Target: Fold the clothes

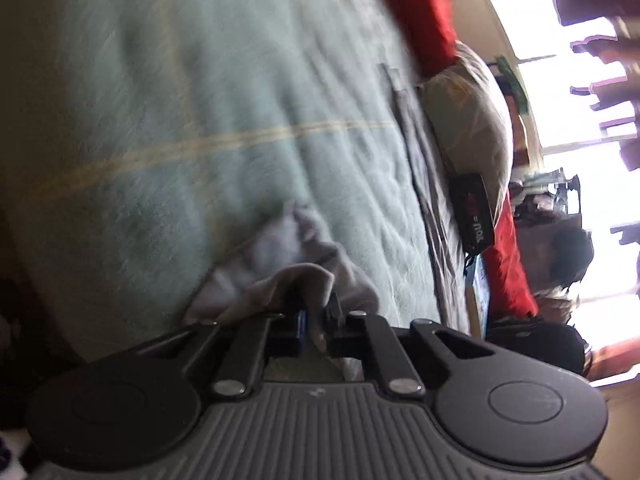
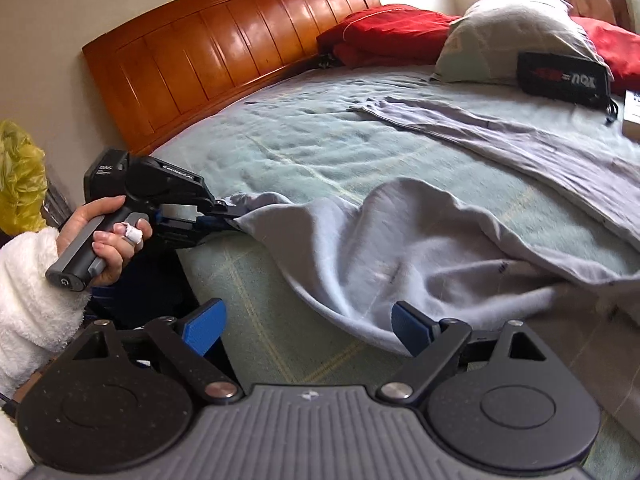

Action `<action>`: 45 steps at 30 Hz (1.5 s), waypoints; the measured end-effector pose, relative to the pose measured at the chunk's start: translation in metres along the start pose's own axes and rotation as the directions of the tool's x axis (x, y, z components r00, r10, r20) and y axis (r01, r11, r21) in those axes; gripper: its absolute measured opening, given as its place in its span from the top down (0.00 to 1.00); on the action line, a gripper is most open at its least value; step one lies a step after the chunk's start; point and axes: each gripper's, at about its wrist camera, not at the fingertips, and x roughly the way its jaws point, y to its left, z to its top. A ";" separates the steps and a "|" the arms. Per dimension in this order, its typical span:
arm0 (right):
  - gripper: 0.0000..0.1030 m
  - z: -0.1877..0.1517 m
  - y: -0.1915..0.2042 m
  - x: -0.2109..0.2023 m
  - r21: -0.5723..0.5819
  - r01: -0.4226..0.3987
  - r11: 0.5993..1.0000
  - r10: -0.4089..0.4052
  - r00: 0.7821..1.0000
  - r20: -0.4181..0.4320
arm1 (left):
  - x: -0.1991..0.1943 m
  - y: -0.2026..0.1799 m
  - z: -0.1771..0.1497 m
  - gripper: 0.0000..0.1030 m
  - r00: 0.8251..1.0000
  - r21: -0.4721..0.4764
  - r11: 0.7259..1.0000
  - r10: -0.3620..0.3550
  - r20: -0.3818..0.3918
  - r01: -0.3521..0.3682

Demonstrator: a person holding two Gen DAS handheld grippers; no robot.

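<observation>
The left gripper is clamped on a corner of the pale grey garment, anchoring it for folding; the right gripper gapes wide, the hem just beyond its 2 fingers, unheld.

A wooden headboard stands at eleven o'clock. Red pillows and a pale pillow sit at one o'clock. A yellow bag sits at nine.

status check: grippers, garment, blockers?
Left hand-held gripper shut on grey garment corner. Right hand-held gripper open, empty, at its hem. No blockers.
</observation>
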 end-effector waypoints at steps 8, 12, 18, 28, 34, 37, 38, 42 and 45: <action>0.10 -0.001 -0.002 -0.008 0.007 0.002 1.000 -0.002 1.000 0.031 | -0.023 -0.082 0.032 0.96 0.984 0.365 0.927 0.026 0.177 -0.090; 0.10 -0.001 -0.004 -0.006 0.017 0.005 1.000 -0.005 1.000 0.026 | -0.032 -0.113 0.037 0.96 0.971 0.542 0.832 -0.017 0.238 -0.118; 0.09 -0.002 -0.010 -0.003 0.039 0.023 0.999 -0.024 1.000 0.014 | -0.017 -0.088 0.036 0.96 0.982 0.573 0.809 0.027 0.187 -0.131; 0.09 0.001 -0.013 0.005 0.048 0.034 0.998 -0.034 0.999 -0.008 | -0.016 0.014 0.037 0.56 0.999 0.260 0.965 -0.032 0.029 0.023; 0.06 0.002 -0.012 0.008 0.046 0.041 0.998 -0.041 0.999 -0.014 | -0.017 0.040 0.059 0.48 0.991 0.066 0.993 -0.107 0.078 0.102; 0.06 0.002 -0.012 0.010 0.050 0.051 0.997 -0.050 0.999 -0.019 | -0.008 0.046 0.069 0.48 0.986 -0.001 0.991 -0.131 0.098 0.132; 0.06 0.002 -0.012 0.011 0.049 0.053 0.997 -0.052 0.998 -0.021 | -0.005 0.047 0.072 0.48 0.985 -0.017 0.990 -0.134 0.106 0.137; 0.06 0.003 -0.010 0.012 0.040 0.056 0.998 -0.055 0.998 -0.023 | 0.007 0.031 0.075 0.53 0.991 0.053 0.996 -0.083 0.107 0.078; 0.06 0.003 -0.009 0.014 0.036 0.061 0.997 -0.061 0.998 -0.025 | 0.014 0.004 0.068 0.91 0.990 0.212 0.973 0.062 0.128 -0.088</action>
